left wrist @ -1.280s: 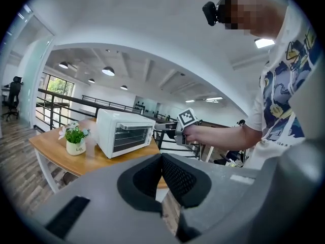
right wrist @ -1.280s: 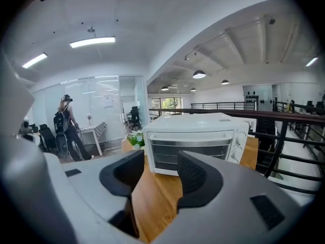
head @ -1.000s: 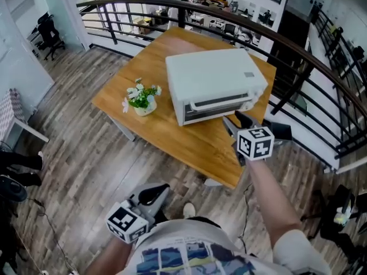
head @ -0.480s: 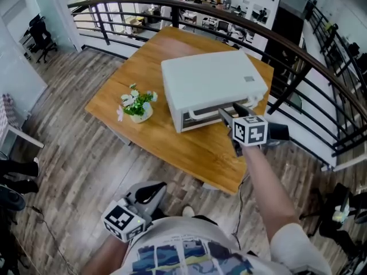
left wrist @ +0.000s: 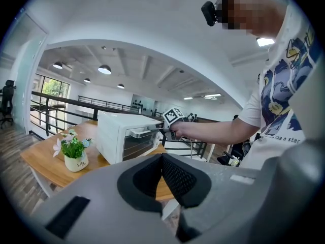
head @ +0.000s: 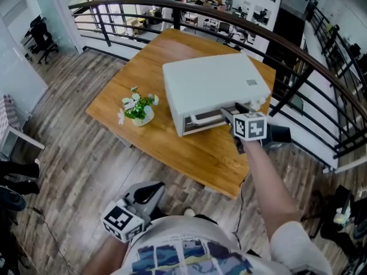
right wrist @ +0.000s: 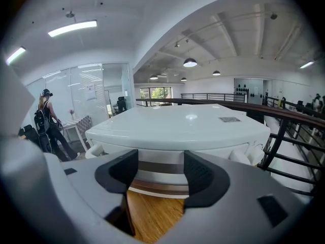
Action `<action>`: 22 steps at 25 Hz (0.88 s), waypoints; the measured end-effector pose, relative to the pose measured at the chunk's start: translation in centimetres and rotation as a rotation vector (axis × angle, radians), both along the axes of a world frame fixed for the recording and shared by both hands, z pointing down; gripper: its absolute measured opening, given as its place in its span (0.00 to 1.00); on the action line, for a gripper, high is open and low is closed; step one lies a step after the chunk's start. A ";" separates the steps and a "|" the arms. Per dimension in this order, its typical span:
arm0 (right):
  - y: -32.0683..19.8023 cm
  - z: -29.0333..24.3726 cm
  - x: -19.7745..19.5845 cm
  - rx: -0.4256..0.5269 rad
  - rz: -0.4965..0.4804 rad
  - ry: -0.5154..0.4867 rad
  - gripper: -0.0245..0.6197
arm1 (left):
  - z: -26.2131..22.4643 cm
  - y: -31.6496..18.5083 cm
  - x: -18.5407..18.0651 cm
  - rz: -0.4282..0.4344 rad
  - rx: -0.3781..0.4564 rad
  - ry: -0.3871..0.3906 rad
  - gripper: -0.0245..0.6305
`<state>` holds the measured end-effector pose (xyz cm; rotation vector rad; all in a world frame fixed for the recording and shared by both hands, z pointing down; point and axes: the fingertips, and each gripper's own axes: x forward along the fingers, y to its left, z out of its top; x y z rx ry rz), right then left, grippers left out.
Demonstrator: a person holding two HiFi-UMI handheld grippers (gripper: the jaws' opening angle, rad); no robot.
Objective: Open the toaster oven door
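The white toaster oven (head: 212, 85) stands on the wooden table (head: 137, 67) with its door shut and its pale bar handle (head: 207, 118) across the front. My right gripper (head: 230, 114) is at the right part of that handle. Its jaws have just been opening and stand wide. In the right gripper view the oven front (right wrist: 177, 131) fills the gap between the pads (right wrist: 203, 174), and nothing is pressed between them. My left gripper (head: 151, 191) hangs low by my body, away from the table, its pads (left wrist: 172, 177) meeting with nothing in them.
A small pot of flowers (head: 137, 106) sits on the table left of the oven. A dark metal railing (head: 298, 50) curves behind and to the right of the table. Wood-plank floor (head: 86, 153) lies all round. A person with a backpack (right wrist: 44, 113) stands far off.
My right gripper has moved up and in from the table's near edge to the oven's door handle. The left gripper has drifted slightly at the bottom of the view.
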<state>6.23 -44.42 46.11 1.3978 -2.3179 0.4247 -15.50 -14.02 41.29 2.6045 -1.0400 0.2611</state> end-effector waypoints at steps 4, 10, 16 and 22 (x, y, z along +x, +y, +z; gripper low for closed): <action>0.0 0.0 0.2 0.004 0.001 0.001 0.48 | 0.2 -0.1 0.3 -0.010 -0.007 0.001 0.04; 0.7 0.1 0.2 0.010 -0.001 -0.007 0.47 | 0.1 0.4 0.5 -0.014 -0.006 0.001 0.04; 1.6 0.1 0.5 0.024 0.000 -0.011 0.47 | -0.1 1.2 0.7 -0.027 -0.004 0.002 0.04; 2.8 0.4 0.9 0.030 0.000 -0.013 0.47 | 0.1 2.2 1.1 -0.032 -0.013 0.008 0.04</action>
